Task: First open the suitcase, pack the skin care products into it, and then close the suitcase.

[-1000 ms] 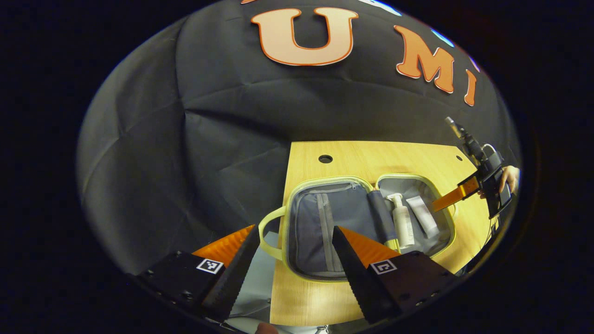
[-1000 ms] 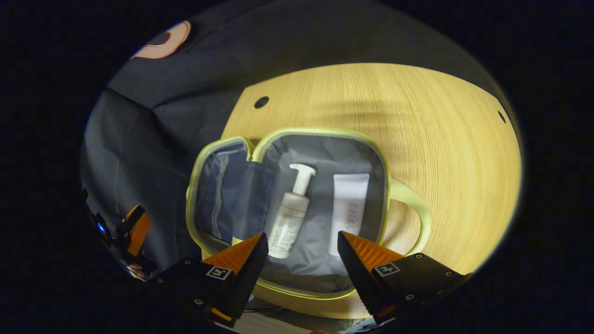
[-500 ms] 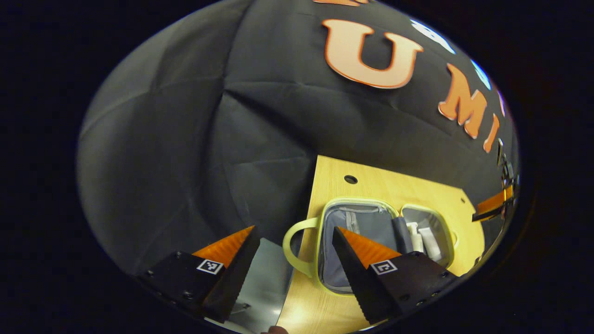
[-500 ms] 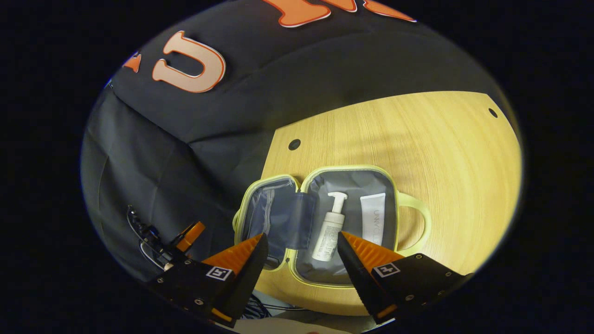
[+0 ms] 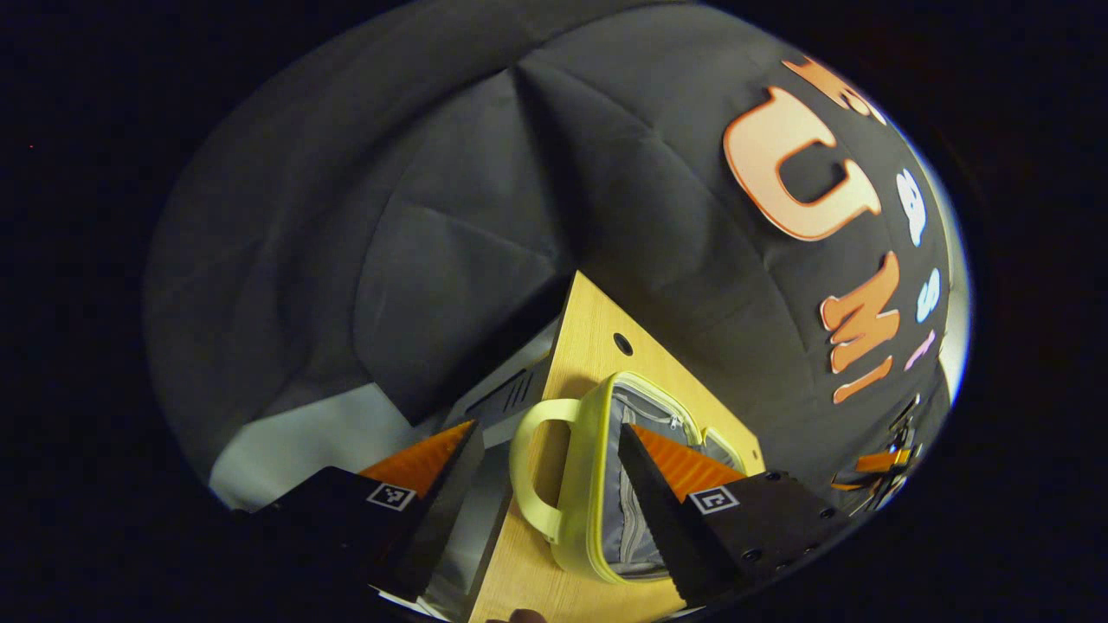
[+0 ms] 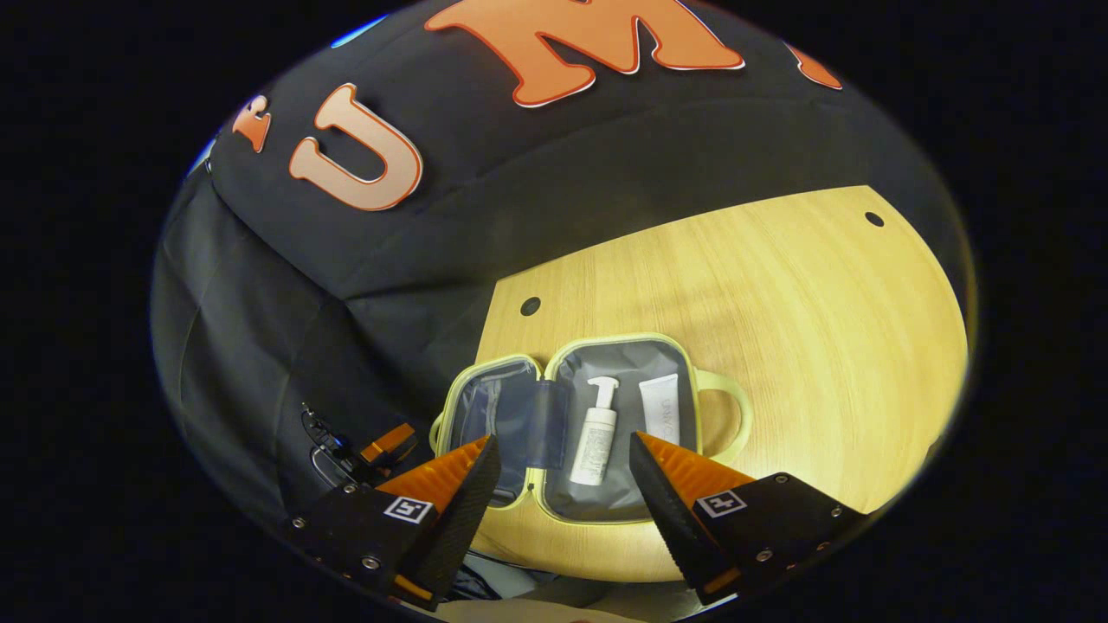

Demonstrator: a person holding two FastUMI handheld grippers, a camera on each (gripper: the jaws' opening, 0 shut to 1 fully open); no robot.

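The small grey fabric suitcase with pale yellow-green trim [image 6: 597, 433] lies open flat on the light wooden table [image 6: 796, 329], and both skin care products are already in its right half: a white pump bottle [image 6: 594, 433] and, just beside it, a white squeeze tube [image 6: 661, 409]. So I judge that the step in hand is the closing.

To do it well, I would take the empty half, the one with the zipped grey pocket [image 5: 636, 519], by its rim or its looped yellow-green handle [image 5: 538, 467], and fold it over the hinge onto the packed half. I would swing it slowly so the soft shell does not drag across the wood, and steady the far half if it starts to slide. The pump head stands proud of the lining, so I would check that it does not catch the rim.

My left gripper [image 5: 550, 467] hangs above that handle with its jaws spread wide, holding nothing and touching nothing. My right gripper [image 6: 563, 472] hovers well above the case, jaws equally wide, also empty. In the right gripper view my left gripper shows off to the left, apart from the case.
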